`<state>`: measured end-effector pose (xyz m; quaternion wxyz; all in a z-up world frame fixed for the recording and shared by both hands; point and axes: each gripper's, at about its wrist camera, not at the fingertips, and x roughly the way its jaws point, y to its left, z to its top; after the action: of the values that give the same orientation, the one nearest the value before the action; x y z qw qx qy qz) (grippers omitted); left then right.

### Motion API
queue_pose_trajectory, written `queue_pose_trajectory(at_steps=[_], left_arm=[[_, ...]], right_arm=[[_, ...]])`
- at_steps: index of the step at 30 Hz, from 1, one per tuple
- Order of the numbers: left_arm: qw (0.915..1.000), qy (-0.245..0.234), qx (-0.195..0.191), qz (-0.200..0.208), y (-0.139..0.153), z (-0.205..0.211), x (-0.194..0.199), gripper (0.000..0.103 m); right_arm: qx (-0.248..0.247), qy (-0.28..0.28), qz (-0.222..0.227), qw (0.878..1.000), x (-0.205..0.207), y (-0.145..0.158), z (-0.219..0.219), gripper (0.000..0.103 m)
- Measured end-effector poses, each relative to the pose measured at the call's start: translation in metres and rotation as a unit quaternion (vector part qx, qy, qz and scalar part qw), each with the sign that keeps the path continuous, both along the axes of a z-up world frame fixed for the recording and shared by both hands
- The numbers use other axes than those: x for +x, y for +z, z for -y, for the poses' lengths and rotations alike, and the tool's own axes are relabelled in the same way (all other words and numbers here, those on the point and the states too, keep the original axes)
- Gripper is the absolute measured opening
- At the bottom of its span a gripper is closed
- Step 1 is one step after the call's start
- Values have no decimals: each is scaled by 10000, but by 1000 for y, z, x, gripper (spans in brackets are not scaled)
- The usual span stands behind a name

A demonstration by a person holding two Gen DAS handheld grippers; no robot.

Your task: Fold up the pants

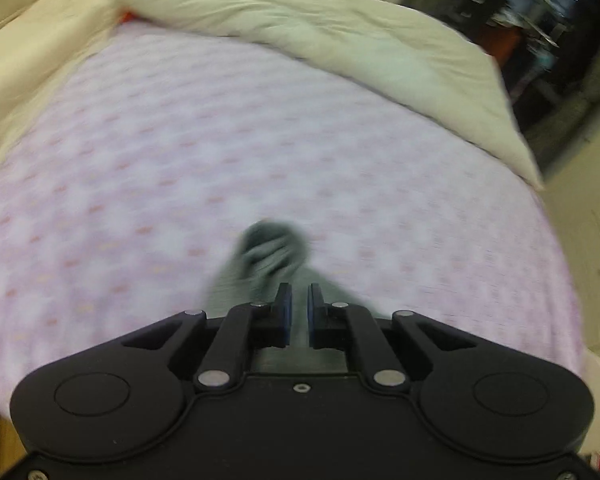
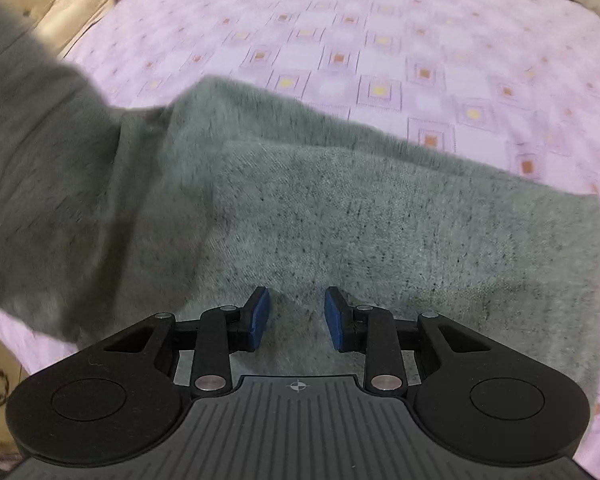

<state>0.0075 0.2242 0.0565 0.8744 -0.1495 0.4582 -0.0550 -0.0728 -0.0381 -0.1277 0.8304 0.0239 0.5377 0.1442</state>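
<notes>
The left claw [image 1: 299, 300] is clamped on the grey pants [image 2: 340, 232], lifting one part off the bed [image 2: 380, 40]. The right claw [image 2: 297, 310] hovers apart above the fabric at 6 o'clock. Carry the fold across evenly, edges aligned.

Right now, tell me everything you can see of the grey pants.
The grey pants look like soft heathered knit. In the right wrist view they lie across the pink patterned bedsheet, one part raised and blurred at left. The right gripper hovers open over them. In the left wrist view, the left gripper pinches a bunched fold.
</notes>
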Motion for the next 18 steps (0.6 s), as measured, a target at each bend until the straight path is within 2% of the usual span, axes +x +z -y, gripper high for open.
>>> queue_pose_trajectory(at_steps=[2, 4, 7, 10, 14, 16, 17, 18], left_arm=[[9996, -258, 53, 27, -1, 24, 3, 16], [9992, -360, 183, -56, -11, 39, 5, 16], [9979, -442, 233, -412, -41, 40, -1, 17], [9931, -597, 456, -901, -82, 38, -15, 17], [9860, -430, 591, -1498, -125, 6, -36, 18], [9846, -179, 550, -1648, -133, -17, -43, 18], [9842, -31, 541, -1684, -135, -33, -46, 20], [9842, 107, 560, -1674, -134, -48, -48, 29]], right_arm=[[153, -14, -47, 9999, -2, 4, 6, 30], [258, -94, -89, 9996, -2, 8, 13, 30], [307, -229, -165, 9991, -3, 11, 20, 30], [233, -367, -187, 9989, -3, 18, 21, 30], [95, -239, 56, 9997, 3, 37, 0, 33], [110, 24, 218, 9997, 7, 46, -26, 40], [107, 170, 301, 9993, 7, 52, -43, 41], [109, 305, 358, 9988, 9, 56, -58, 42]])
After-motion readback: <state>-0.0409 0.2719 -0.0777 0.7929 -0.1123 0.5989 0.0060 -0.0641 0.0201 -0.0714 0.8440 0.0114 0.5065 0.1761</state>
